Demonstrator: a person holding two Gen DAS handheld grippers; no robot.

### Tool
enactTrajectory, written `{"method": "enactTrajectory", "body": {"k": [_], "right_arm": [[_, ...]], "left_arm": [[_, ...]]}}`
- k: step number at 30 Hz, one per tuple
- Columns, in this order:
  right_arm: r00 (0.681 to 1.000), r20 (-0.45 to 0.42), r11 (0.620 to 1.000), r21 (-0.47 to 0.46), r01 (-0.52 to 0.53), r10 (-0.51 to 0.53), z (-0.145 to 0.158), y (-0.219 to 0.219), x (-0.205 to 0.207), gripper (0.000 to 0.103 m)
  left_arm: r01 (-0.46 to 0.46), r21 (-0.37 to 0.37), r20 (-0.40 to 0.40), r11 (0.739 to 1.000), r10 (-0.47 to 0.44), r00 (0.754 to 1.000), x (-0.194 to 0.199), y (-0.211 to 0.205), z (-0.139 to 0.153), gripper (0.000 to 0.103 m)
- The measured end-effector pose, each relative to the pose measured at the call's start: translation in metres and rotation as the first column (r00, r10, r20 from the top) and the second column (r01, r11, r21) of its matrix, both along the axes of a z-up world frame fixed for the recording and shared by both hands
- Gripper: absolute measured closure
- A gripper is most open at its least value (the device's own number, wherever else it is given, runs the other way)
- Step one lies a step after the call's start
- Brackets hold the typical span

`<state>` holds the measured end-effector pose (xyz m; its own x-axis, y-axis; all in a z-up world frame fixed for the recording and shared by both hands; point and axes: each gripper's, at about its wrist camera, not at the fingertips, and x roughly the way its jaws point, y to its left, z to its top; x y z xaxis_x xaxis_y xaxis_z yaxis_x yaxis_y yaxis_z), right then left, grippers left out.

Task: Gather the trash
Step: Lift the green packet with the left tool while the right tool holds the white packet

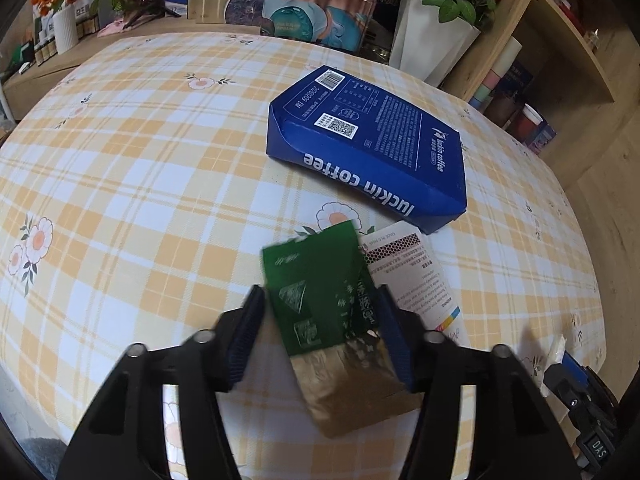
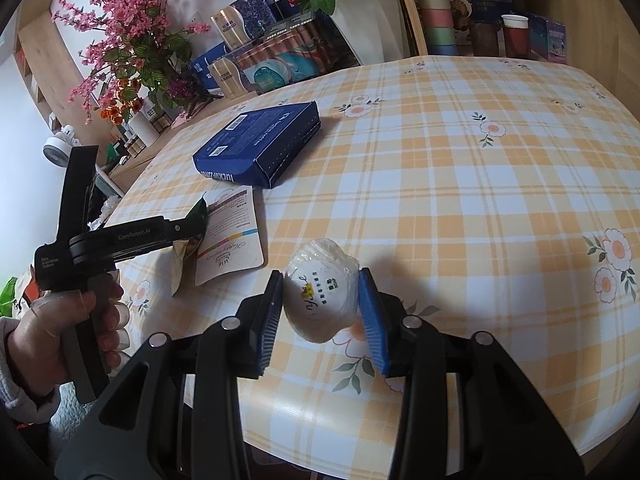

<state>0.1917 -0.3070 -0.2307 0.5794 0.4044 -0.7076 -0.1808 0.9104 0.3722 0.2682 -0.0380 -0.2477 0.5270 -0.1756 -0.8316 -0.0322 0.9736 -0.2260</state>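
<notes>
My left gripper (image 1: 320,304) is shut on a green and gold foil packet (image 1: 320,300), which sticks out forward and hangs below the pads. In the right wrist view the left gripper (image 2: 192,228) holds that packet (image 2: 182,256) above the table's left edge. My right gripper (image 2: 320,284) is shut on a crumpled white wrapper ball (image 2: 320,288). A blue luckin coffee box (image 1: 372,144) lies flat on the checked tablecloth, also in the right wrist view (image 2: 260,144). A white printed pouch (image 1: 416,276) lies next to it (image 2: 234,240).
The checked tablecloth (image 2: 460,184) covers the table. Boxes and cans (image 1: 316,12), a white vase with red roses (image 1: 432,36) and pink flowers (image 2: 128,40) stand along the back. Cups sit on a shelf (image 2: 516,36) at the right.
</notes>
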Motion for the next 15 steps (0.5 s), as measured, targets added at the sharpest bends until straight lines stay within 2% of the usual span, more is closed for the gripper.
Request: {"method": "enactTrajectory", "body": {"k": [1,2,5,15], "right_arm": [[1.0,0.0,1.0,0.0,0.0,0.0,0.0,0.0,0.0,0.063],[1.0,0.0,1.0,0.0,0.001,-0.001,0.0,0.0,0.0,0.063],[1.0,0.005,1.0,0.001,0.005,-0.005,0.003,-0.001,-0.002,0.063],[1.0,0.028,1.0,-0.004,-0.008,0.008,0.02,0.01,-0.012,0.063]], "left_arm": [[0.004,-0.018,0.0,1.0,-0.004,1.0,0.001,0.003,0.0,0.062],[0.003,-0.036,-0.003,0.999,-0.003,1.0,0.001,0.007,0.0,0.073],[0.005,-0.027,0.008,1.0,-0.005,1.0,-0.003,0.015,0.002,0.082],[0.066,-0.002,0.111,0.998,-0.066,0.992,-0.035,0.029,0.036,0.084]]}}
